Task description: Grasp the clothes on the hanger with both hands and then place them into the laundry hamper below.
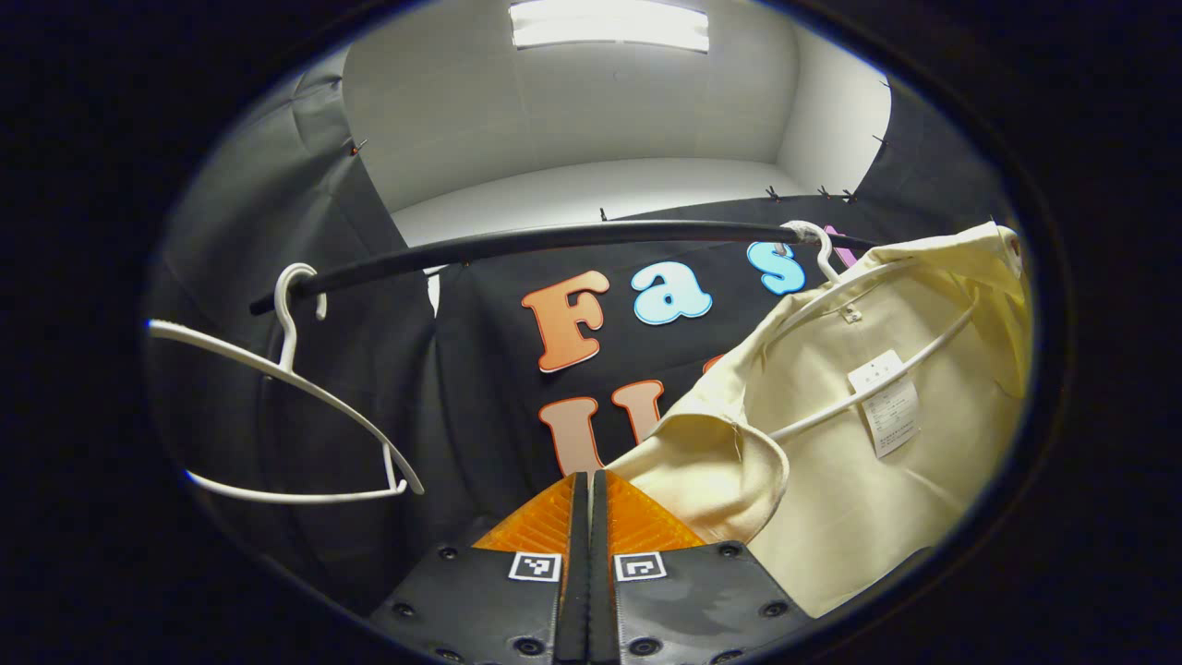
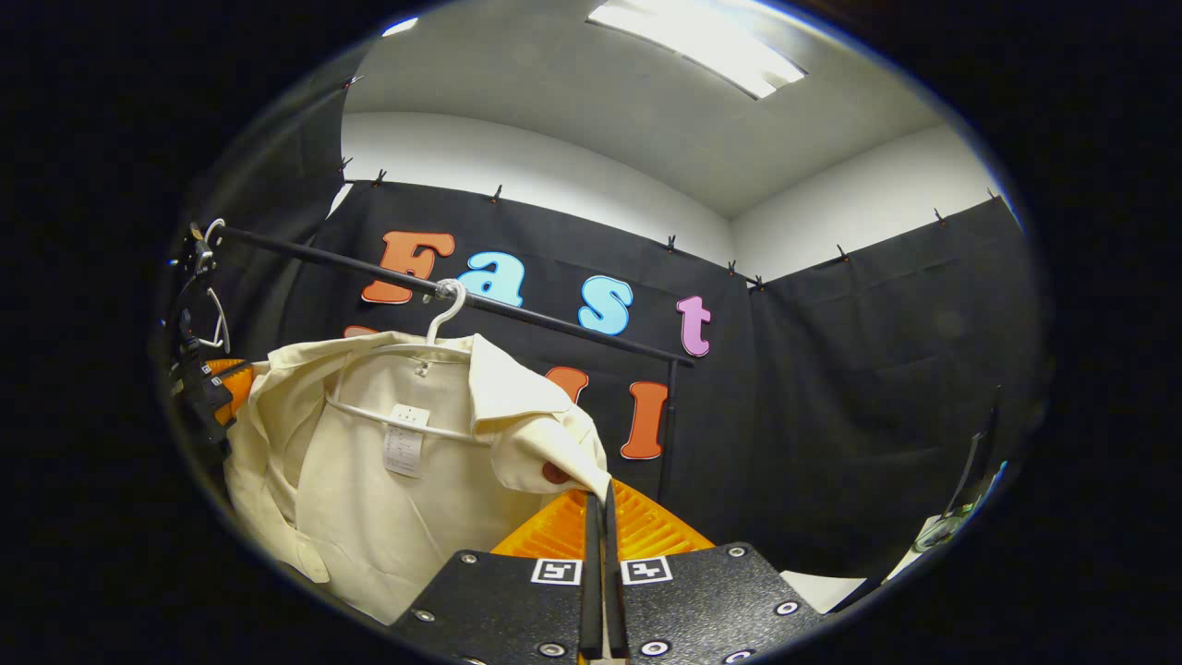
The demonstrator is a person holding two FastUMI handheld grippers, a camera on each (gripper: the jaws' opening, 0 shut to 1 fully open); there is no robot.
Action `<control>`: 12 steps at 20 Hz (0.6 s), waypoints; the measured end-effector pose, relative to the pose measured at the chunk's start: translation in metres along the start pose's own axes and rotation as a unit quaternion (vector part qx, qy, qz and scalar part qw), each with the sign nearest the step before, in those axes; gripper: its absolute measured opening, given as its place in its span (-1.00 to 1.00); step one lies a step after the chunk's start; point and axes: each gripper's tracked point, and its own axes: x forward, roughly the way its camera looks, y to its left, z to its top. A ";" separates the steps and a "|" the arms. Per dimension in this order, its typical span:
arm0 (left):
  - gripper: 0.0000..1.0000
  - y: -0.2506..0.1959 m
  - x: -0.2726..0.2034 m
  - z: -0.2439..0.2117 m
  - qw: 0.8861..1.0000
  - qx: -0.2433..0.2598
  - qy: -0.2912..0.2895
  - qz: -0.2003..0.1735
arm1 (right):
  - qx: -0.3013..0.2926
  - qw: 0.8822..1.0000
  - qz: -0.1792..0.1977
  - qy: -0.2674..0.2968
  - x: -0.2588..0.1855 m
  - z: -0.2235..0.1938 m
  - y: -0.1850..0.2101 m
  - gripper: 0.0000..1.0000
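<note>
Cream shirt (image 1: 859, 462) hangs open on a white hanger (image 1: 863, 392) hooked over the black rail (image 1: 554, 238), collar and a white label (image 1: 886, 402) facing out; an empty white hanger (image 1: 286, 406) hangs farther along the same rail, well apart from the shirt. Left gripper (image 1: 588, 485) has its jaws pressed together just beside the shirt's folded edge, though whether any cloth sits between them cannot be told. In the right gripper view, the right gripper (image 2: 605, 499) has its jaws clamped on the tip of the shirt's near collar and shoulder fabric, and the other gripper (image 2: 199, 388) shows at the shirt's far edge.
</note>
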 end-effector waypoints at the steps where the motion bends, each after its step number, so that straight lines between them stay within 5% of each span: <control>1: -0.86 0.006 0.005 0.006 1.000 0.010 -0.008 0.010 | -0.006 1.000 -0.005 -0.007 0.002 0.006 -0.005 -0.98; 4: -0.86 0.020 0.028 0.031 0.998 0.036 -0.044 0.032 | -0.033 0.999 -0.024 -0.026 0.009 0.023 -0.024 -0.98; 8: -0.86 -0.022 0.015 0.029 0.997 -0.034 -0.033 -0.066 | -0.022 0.999 -0.018 -0.028 0.013 0.029 -0.018 -0.98; 12: -0.85 -0.090 -0.021 0.008 0.983 -0.112 0.005 -0.146 | -0.014 1.000 -0.012 -0.011 0.017 0.014 -0.013 -0.97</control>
